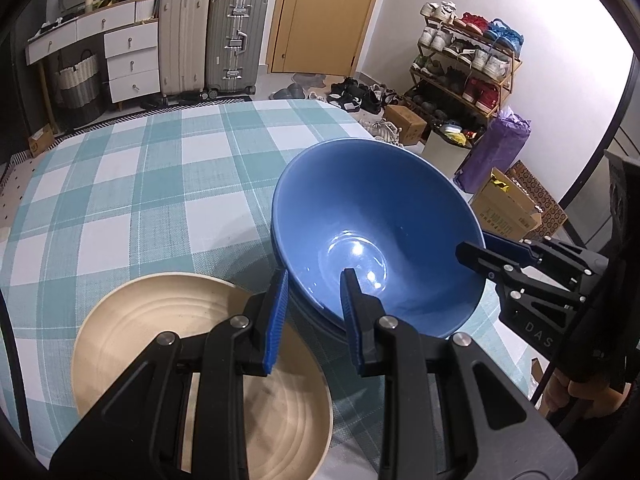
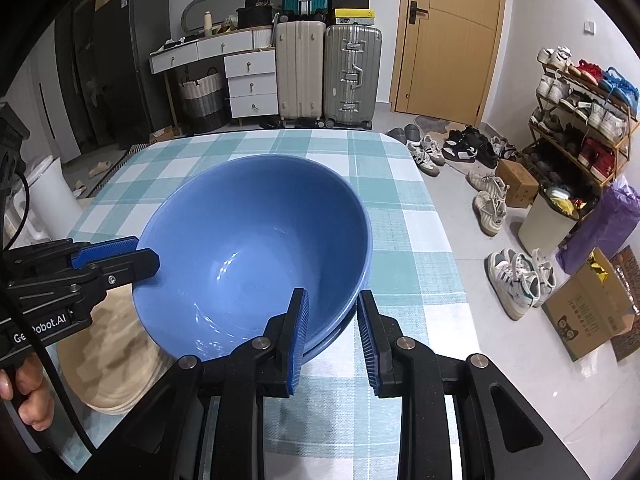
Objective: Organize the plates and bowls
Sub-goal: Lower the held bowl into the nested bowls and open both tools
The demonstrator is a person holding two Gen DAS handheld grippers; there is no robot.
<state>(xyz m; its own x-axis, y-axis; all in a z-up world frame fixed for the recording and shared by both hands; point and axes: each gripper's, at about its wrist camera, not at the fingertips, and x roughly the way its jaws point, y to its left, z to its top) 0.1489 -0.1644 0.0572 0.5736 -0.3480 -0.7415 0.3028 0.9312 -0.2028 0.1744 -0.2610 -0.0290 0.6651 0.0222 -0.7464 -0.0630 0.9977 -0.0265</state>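
Observation:
A blue bowl (image 1: pixel 372 216) sits nested in a second blue bowl (image 2: pixel 340 330) on the checked tablecloth; it also shows in the right wrist view (image 2: pixel 248 240). My left gripper (image 1: pixel 314 310) is open, its jaws straddling the bowl's near-left rim with a gap on each side. My right gripper (image 2: pixel 334 320) is open, its jaws straddling the rim on the opposite side. A beige ridged plate (image 1: pixel 160 332) lies to the left of the bowls, partly under my left gripper; it also shows in the right wrist view (image 2: pixel 112 360).
The table (image 1: pixel 120 184) has a teal and white checked cloth. On the floor beyond it stand suitcases (image 1: pixel 236 40), a shoe rack (image 1: pixel 468 64), loose shoes (image 2: pixel 520 276), cardboard boxes (image 2: pixel 588 312) and a white bin (image 2: pixel 548 220).

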